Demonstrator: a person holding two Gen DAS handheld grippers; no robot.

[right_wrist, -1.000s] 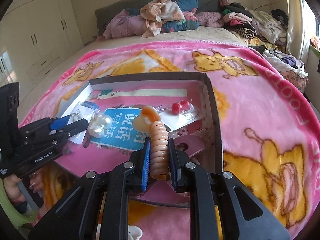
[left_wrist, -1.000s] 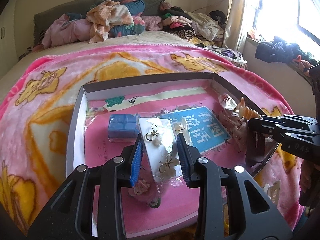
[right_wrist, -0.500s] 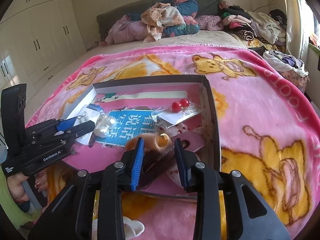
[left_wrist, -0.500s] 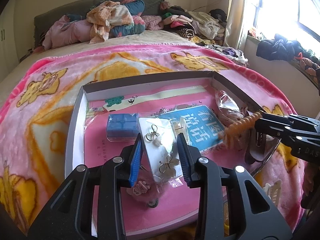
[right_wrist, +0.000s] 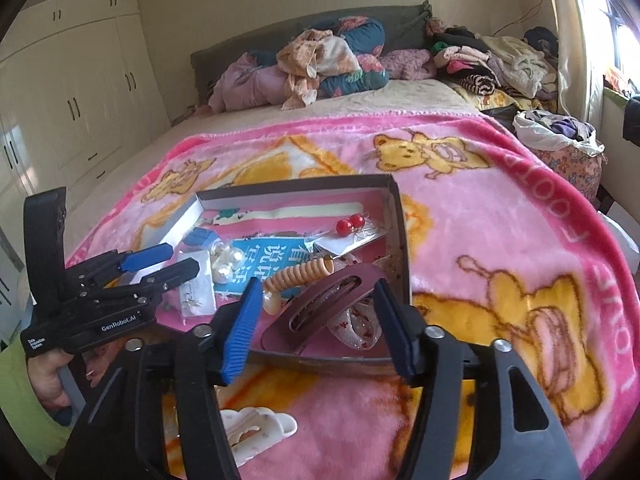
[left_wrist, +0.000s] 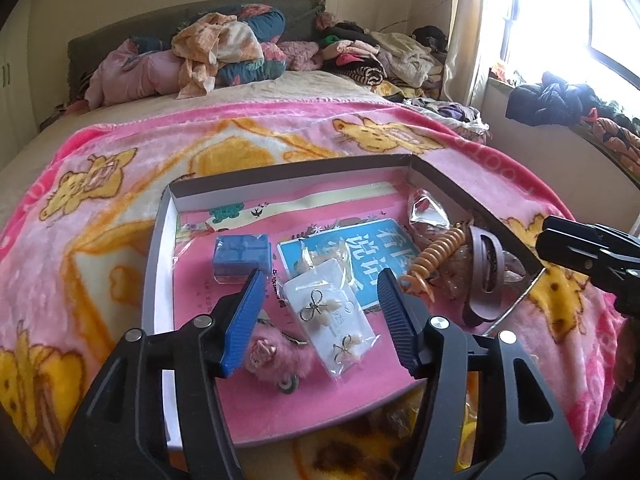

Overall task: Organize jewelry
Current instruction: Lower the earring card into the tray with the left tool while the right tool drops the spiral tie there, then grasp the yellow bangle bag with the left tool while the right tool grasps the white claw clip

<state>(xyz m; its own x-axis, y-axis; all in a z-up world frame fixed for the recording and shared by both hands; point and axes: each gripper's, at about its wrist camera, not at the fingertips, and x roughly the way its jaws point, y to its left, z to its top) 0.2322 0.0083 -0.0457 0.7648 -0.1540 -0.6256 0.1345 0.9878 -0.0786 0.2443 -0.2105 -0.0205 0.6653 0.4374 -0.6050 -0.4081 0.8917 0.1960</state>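
Observation:
A shallow cardboard box [left_wrist: 160, 240] [right_wrist: 400, 240] lies on the pink blanket and holds the jewelry. My left gripper [left_wrist: 320, 316] [right_wrist: 160, 264] is open above a white card of bow earrings [left_wrist: 332, 320], which lies loose on the box floor. My right gripper [right_wrist: 316, 320] [left_wrist: 560, 248] is open and empty at the box's near right corner. The orange spiral hair tie [left_wrist: 436, 260] [right_wrist: 300, 276] lies in the box beside a brown hair clip [left_wrist: 484, 276] [right_wrist: 328, 308]. Red bead earrings [right_wrist: 350, 224] lie at the back.
A blue gift box [left_wrist: 240, 252], a pink furry clip [left_wrist: 276, 356] and pearl earrings [right_wrist: 228, 264] also lie in the box. A cream claw clip [right_wrist: 256, 428] lies on the blanket outside it. Piled clothes [left_wrist: 224, 52] cover the far end of the bed.
My left gripper opened and let the earring card drop onto the box floor. My right gripper opened, released the orange spiral hair tie into the box and drew back.

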